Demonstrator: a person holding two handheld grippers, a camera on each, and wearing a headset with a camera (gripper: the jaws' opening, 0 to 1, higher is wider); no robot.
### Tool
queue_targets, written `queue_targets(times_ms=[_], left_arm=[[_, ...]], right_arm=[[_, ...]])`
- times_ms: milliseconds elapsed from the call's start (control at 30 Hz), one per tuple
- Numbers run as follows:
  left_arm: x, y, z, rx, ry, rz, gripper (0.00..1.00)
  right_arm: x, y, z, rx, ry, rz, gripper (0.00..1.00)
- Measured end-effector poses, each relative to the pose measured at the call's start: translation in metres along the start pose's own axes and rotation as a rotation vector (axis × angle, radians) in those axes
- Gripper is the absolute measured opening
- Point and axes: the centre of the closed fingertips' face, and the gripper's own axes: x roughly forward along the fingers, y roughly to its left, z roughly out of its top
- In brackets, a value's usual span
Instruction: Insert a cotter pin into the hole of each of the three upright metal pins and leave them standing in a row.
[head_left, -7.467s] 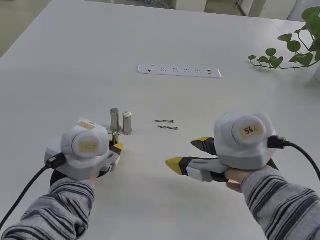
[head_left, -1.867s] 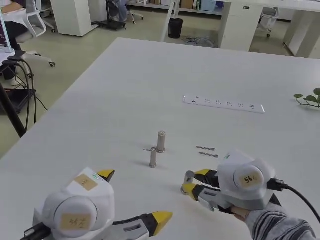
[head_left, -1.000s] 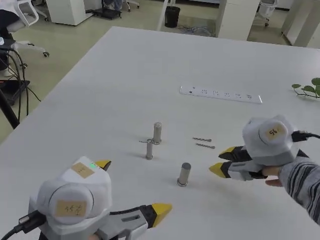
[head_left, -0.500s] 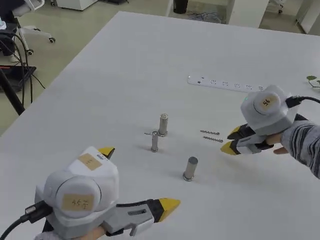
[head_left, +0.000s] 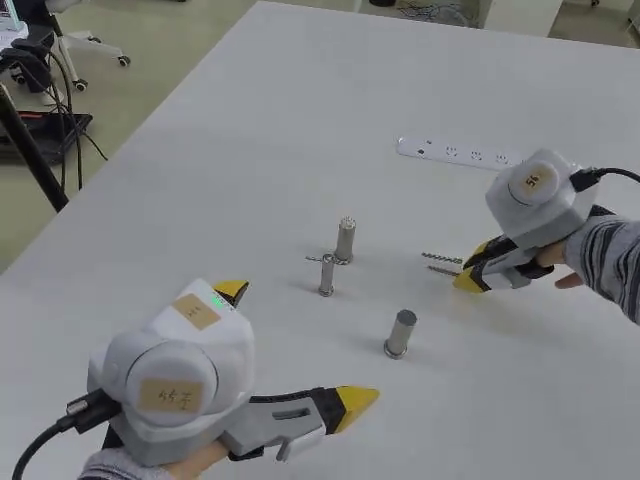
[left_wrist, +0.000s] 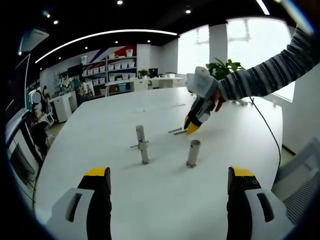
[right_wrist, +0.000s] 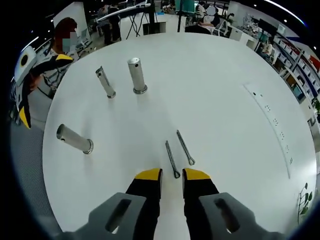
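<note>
Yellow tips of your right gripper (right_wrist: 172, 175) stand only narrowly apart, pinching nothing, with the looped end of one of two loose cotter pins (right_wrist: 172, 159) lying in the gap between them, on your side of the power strip (head_left: 455, 153). Farther from the power strip the three metal pins (head_left: 401, 333) stand upright on the white table (head_left: 250, 120), the thin pin (head_left: 326, 278) carrying a cotter pin (head_left: 314, 260) crosswise near its top, and farthest from the strip your left gripper (head_left: 296, 344) is held with its jaws spread wide and empty.
</note>
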Motion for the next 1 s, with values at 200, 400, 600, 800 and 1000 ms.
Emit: queue_targets(times_ms=[200, 400, 600, 800, 1000], left_arm=[[0.000, 0.002, 0.002, -0.021, -0.008, -0.002, 0.95], [0.000, 0.002, -0.003, -0.019, 0.011, -0.007, 0.92], [-0.001, -0.001, -0.003, -0.009, 0.008, -0.028, 0.86], [-0.001, -0.001, -0.001, -0.002, 0.004, -0.043, 0.80], [0.001, -0.008, 0.005, 0.015, -0.007, -0.087, 0.69]], right_arm=[[0.001, 0.002, -0.001, 0.028, 0.017, -0.002, 0.01], [0.001, 0.004, -0.003, -0.134, 0.070, -0.013, 0.00], [-0.001, 0.012, -0.004, -0.165, 0.077, -0.012, 0.00], [-0.012, 0.018, -0.003, -0.180, 0.020, -0.030, 0.00], [-0.027, 0.030, 0.000, -0.176, -0.034, -0.048, 0.00]])
